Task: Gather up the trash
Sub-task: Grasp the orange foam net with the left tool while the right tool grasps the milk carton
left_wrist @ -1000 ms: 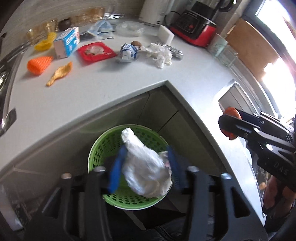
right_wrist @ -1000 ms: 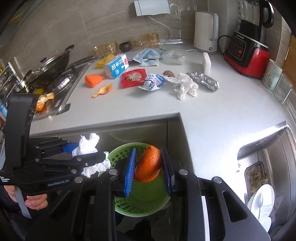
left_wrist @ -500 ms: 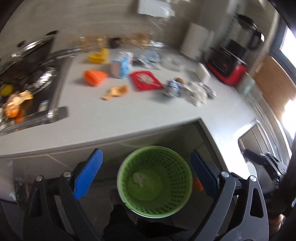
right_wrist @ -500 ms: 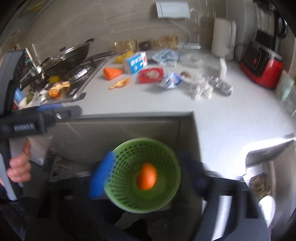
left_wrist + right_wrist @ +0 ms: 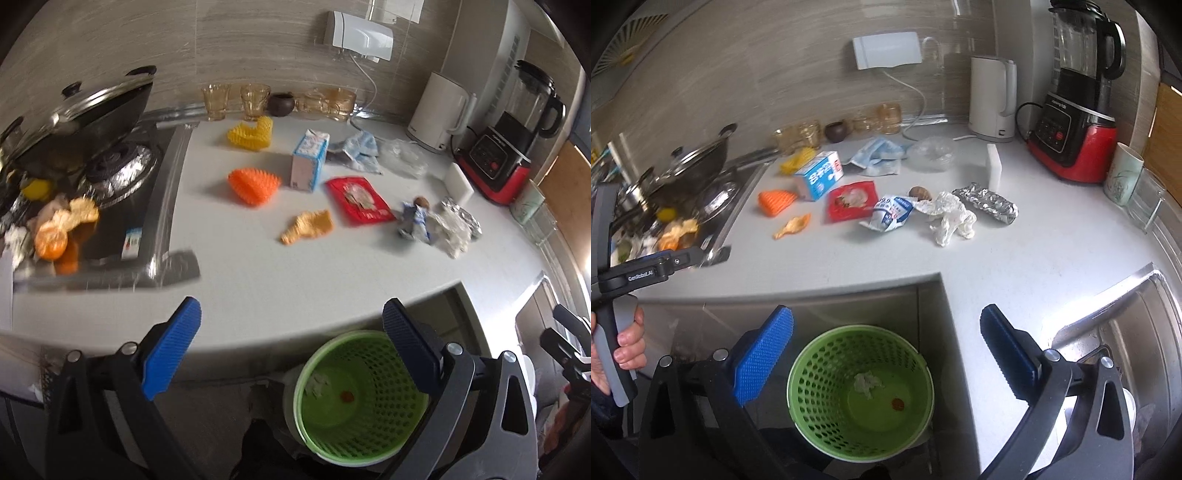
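A green perforated bin [image 5: 860, 391] stands on the floor below the counter corner, also in the left wrist view [image 5: 360, 398]. Inside lie a white tissue wad [image 5: 866, 383] and a small orange piece [image 5: 897, 405]. My left gripper [image 5: 291, 349] is open and empty above the counter edge. My right gripper [image 5: 886, 354] is open and empty above the bin. Trash lies on the white counter [image 5: 849, 258]: a milk carton [image 5: 820, 179], a red wrapper [image 5: 851, 201], a blue-white packet [image 5: 890, 214], crumpled white plastic [image 5: 951, 221], a foil roll [image 5: 986, 206], orange netting [image 5: 775, 201], a yellow peel [image 5: 792, 227].
A stove with a lidded wok [image 5: 85, 114] and orange peels [image 5: 59, 232] is at the left. A kettle [image 5: 991, 98], a red blender [image 5: 1075, 122] and glasses [image 5: 879, 118] line the back. A sink [image 5: 1137, 332] is at the right.
Both grippers opened and dropped their loads: the white tissue and the orange fell into the green bin. Both grippers then rose and tilted up toward the counter.
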